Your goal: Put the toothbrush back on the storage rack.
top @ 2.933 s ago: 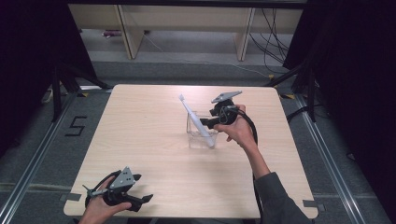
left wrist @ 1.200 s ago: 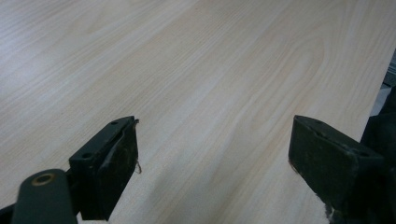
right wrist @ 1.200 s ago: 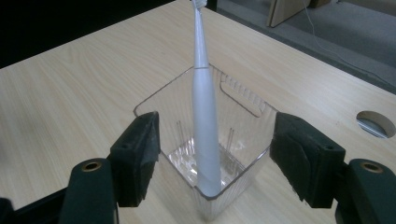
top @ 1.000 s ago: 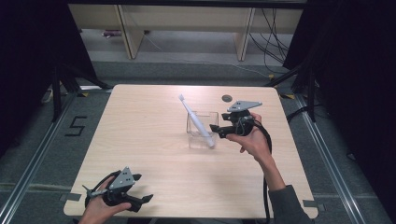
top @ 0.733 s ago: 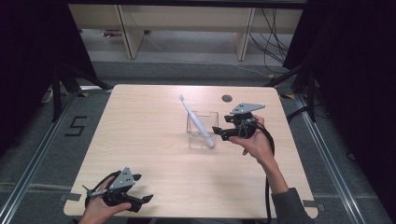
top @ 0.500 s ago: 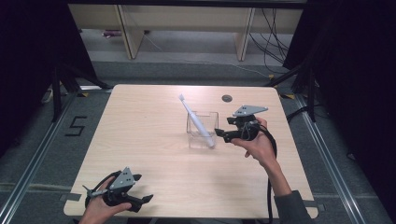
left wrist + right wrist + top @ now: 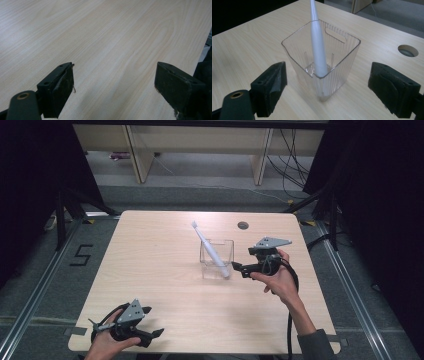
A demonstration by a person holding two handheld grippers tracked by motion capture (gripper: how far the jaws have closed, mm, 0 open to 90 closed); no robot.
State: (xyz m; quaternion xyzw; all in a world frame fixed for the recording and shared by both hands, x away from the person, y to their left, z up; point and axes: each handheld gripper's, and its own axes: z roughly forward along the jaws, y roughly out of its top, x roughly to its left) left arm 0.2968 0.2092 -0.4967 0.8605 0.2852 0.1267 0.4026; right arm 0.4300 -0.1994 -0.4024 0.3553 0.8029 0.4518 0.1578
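**Toothbrush in the cup, right jaws spread beside it**

At the desk's point(image 7: 165, 285) near-left corner the left gripper point(image 7: 150, 336) rests, jaws apart with nothing but bare wood between them. Farther in, right of centre, the right gripper point(image 7: 238, 268) has just been opening — its jaws stand wide with nothing between them, just short of the clear cup point(image 7: 329, 65). The white toothbrush point(image 7: 318, 47) leans inside it, head toward the far edge. The risk I see: a jaw brushing the light cup could tip it — the long brush makes it top-heavy.

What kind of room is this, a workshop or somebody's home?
Probably a lab or recording studio, not a home: a bare wooden table ringed by black curtains, a number marked on the floor, and loose cables trailing behind.
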